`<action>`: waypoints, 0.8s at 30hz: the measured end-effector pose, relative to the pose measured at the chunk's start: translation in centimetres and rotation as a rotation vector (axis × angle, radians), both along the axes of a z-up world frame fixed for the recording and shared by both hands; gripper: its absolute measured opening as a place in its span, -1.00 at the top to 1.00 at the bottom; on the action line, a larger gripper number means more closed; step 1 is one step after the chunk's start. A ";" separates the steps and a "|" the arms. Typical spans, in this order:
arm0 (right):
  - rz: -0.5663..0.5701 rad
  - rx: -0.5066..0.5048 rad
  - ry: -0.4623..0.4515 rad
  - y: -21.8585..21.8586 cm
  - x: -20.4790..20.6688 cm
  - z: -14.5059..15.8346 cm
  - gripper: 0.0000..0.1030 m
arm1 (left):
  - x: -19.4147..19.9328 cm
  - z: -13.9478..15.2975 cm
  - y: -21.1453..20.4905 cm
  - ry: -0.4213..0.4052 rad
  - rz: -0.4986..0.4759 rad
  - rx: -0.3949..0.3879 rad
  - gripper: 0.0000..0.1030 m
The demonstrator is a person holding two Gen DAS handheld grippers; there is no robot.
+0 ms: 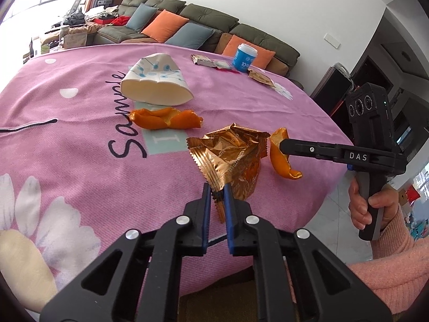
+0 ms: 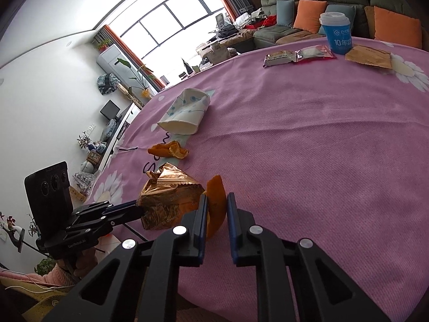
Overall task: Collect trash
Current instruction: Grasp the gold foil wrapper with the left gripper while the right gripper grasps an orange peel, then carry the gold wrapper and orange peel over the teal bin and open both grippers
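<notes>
A crumpled gold foil wrapper (image 1: 230,155) lies near the front of the pink tablecloth (image 1: 80,147). My left gripper (image 1: 217,190) is shut on its near corner, and the blue pads pinch the serrated edge. In the right wrist view the same gripper (image 2: 135,205) reaches the wrapper (image 2: 169,190) from the left. Just right of the wrapper stands a curled orange peel (image 1: 281,158). My right gripper (image 1: 281,145) comes in from the right and is shut on it. In its own view the peel (image 2: 214,187) stands upright between that gripper's (image 2: 216,201) pads.
A second orange peel (image 1: 163,119) and a crushed paper cup (image 1: 155,86) lie farther back. At the far edge are a blue cup (image 1: 245,57), snack wrappers (image 1: 209,60) and a brown packet (image 1: 261,77). A sofa (image 1: 209,18) stands behind the table. The table's edge curves close on the right.
</notes>
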State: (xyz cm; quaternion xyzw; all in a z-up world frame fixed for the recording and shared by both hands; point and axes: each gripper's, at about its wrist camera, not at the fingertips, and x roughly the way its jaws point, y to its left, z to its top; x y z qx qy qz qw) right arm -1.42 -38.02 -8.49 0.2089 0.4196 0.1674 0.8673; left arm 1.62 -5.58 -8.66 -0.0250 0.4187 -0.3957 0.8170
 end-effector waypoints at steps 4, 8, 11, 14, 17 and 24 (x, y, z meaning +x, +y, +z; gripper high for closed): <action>0.021 0.001 -0.021 0.9 0.5 0.5 0.75 | -0.5 0.6 1.4 -0.018 0.012 -0.017 0.82; 0.054 -0.010 -0.020 2.4 1.4 0.3 0.75 | -0.5 1.0 3.4 -0.019 0.038 -0.032 0.83; 0.081 0.004 -0.019 3.5 2.1 0.1 0.75 | -0.4 1.2 5.2 -0.022 0.070 -0.040 0.83; 0.110 0.006 -0.022 4.8 2.6 0.1 0.75 | -0.5 1.5 7.2 -0.032 0.105 -0.046 0.83; 0.142 0.011 -0.030 6.0 3.0 0.2 0.75 | -0.7 2.1 9.2 -0.045 0.143 -0.054 0.83; 0.217 0.017 -0.058 9.6 4.2 1.1 0.75 | -1.1 3.4 13.3 -0.078 0.246 -0.053 0.83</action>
